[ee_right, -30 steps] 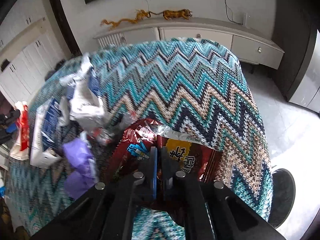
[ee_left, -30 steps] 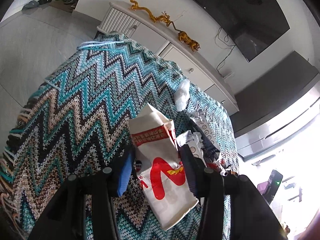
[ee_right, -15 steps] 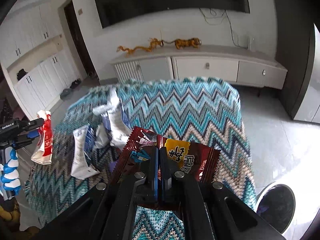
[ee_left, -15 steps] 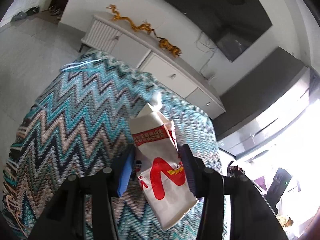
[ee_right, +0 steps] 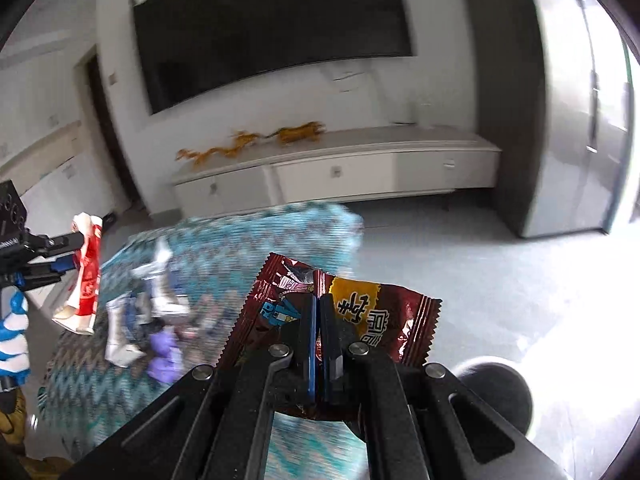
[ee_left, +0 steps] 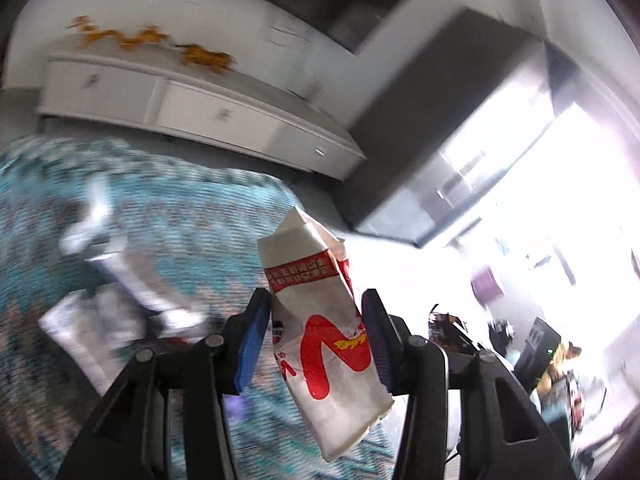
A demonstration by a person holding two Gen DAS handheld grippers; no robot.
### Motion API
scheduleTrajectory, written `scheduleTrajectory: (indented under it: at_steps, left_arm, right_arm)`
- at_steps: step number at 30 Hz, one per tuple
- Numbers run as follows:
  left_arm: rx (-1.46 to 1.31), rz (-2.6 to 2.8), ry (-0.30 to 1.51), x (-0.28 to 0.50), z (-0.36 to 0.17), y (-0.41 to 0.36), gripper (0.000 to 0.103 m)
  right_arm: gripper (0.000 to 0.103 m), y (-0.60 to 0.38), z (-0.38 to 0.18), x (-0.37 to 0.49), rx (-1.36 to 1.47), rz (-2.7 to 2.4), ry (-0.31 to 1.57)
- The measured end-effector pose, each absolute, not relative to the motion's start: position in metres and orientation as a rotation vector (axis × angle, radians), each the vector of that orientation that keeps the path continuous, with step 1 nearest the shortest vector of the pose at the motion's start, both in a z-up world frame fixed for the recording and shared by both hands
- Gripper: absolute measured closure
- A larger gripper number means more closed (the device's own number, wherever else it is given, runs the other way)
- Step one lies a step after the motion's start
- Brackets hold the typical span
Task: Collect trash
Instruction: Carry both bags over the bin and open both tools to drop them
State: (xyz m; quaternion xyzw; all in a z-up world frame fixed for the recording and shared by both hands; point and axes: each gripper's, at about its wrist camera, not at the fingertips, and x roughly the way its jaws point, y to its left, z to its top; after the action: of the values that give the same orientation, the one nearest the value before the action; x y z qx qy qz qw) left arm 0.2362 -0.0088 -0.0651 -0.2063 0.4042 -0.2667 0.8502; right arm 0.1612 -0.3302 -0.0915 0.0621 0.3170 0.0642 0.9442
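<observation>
TV (ee_right: pixel 272 36): dark, wall-mounted
Cabinet (ee_right: pixel 336 170): white, low, under TV
Figurines (ee_right: pixel 248 144): gold, on cabinet top
Cloth (ee_right: pixel 256 240): teal zigzag, blurred

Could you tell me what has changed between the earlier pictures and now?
Both grippers have lifted their trash up and away from the zigzag blanket, which now sits lower and further off in both views, while a dark round bin has come into the right view. Unchanged: the left gripper stays clamped on the white-and-red carton, the right gripper on the dark red snack wrapper.
</observation>
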Motion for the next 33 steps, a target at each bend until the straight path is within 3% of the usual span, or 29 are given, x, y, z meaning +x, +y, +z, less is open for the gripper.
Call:
scheduleTrajectory:
  at_steps: [7, 17, 24, 31, 33]
  left_arm:
    - [-0.279, -0.723, 0.95, 0.262, -0.082, -0.167, 0.058]
    - [-0.031, -0.801, 1.121, 0.283, -0.172, -0.362, 0.058]
    - [0.047, -0.767, 1.208, 0.298, -0.242, -0.422, 0.055]
    - [0.037, -0.761, 1.255, 0.304, -0.267, -0.433, 0.056]
    - [0.034, -0.77, 1.257, 0.304, -0.262, -0.432, 0.056]
  right_arm:
    - [0.1, -0.434, -0.133, 0.141, 0.197, -0.049, 0.699]
    - [0.1, -0.522, -0.233, 0.149, 0.308, -0.171, 0.835]
    - [0.1, -0.546, -0.294, 0.165, 0.348, -0.198, 0.937]
    - [0.095, -0.553, -0.328, 0.18, 0.355, -0.222, 1.001]
    - [0.082, -0.553, -0.329, 0.183, 0.35, -0.23, 1.004]
